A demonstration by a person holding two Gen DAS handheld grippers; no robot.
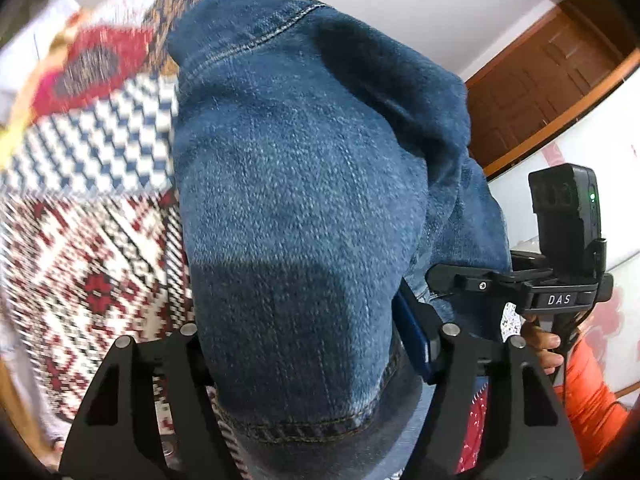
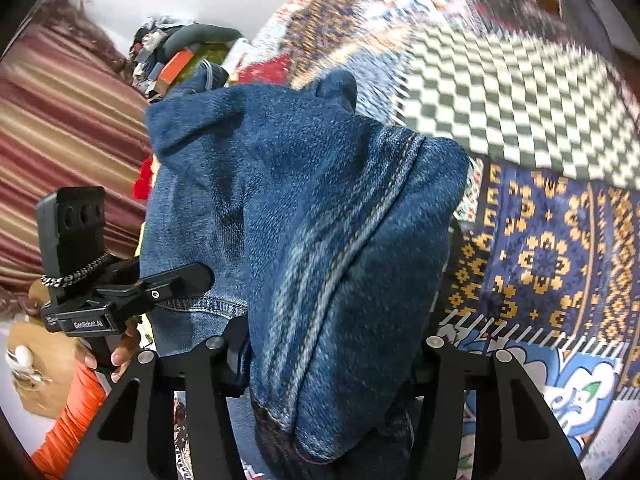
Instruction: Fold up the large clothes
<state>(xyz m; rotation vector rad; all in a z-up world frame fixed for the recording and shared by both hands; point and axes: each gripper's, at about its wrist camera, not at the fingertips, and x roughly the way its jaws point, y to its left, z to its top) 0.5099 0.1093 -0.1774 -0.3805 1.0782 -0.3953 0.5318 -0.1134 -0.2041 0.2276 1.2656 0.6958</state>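
Note:
Blue denim jeans (image 1: 304,184) hang bunched in the left wrist view, lifted above a patterned bedspread. My left gripper (image 1: 312,344) is shut on the hemmed leg end, and the cloth fills the gap and hides the pads. Further right, my right gripper (image 1: 472,280) clamps another part of the same jeans. In the right wrist view the jeans (image 2: 320,216) drape over my right gripper (image 2: 324,360), a thick seam running down between its fingers. At the left of that view, my left gripper (image 2: 180,280) grips the hem.
A patchwork bedspread (image 1: 92,240) with checked and red patterns lies below, also seen as the bedspread (image 2: 540,248). A person's orange sleeve (image 1: 592,400) and hand hold the right tool. A wooden door (image 1: 536,92) is behind. Clutter (image 2: 172,56) and a striped cloth (image 2: 60,128) lie at far left.

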